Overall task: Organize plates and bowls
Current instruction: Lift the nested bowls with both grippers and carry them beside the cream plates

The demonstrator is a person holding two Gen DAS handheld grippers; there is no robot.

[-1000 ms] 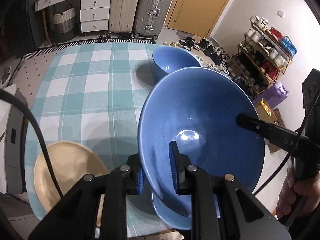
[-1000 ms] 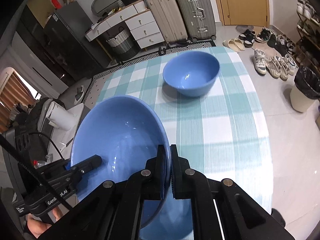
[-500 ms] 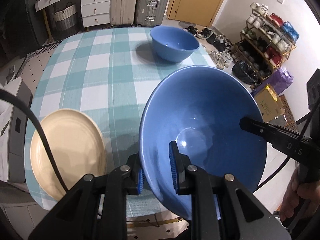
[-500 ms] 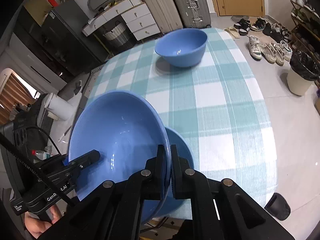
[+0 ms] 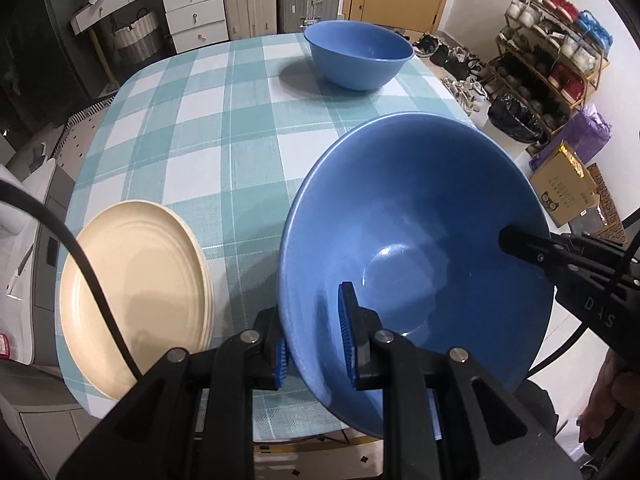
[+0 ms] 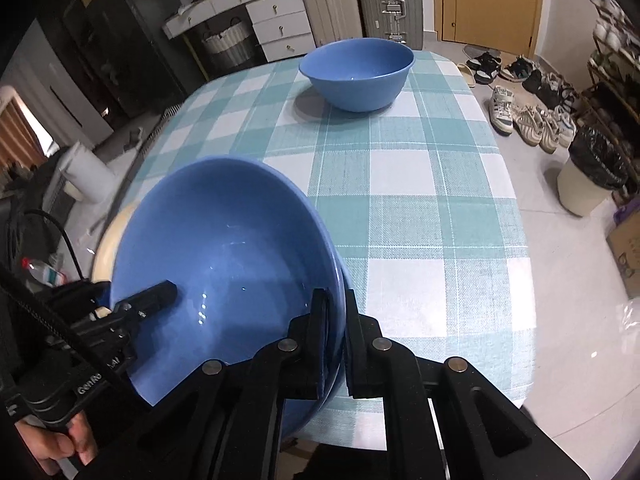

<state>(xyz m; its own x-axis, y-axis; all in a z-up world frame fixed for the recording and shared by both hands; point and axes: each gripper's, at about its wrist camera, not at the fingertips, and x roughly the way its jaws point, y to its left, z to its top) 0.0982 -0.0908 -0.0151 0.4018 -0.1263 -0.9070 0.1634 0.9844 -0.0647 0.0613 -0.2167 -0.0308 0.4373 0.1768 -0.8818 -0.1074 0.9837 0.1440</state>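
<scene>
Currently: left claw (image 5: 312, 344) and right claw (image 6: 336, 344) clamped on opposite rims of large blue bowl (image 5: 416, 248), lifted above desk (image 5: 224, 128) | carry level, lower into far blue bowl (image 5: 358, 54) ahead | release both together.

We see open checkered surface (image 5: 224, 128) between the far blue bowl (image 5: 358, 54) and the near edge. Nearer than that bowl, to its left, cream plates (image 5: 132, 280) block the corner. Nearer and to its right, the large blue bowl (image 5: 412, 248) fills the space, held by both tools.
</scene>
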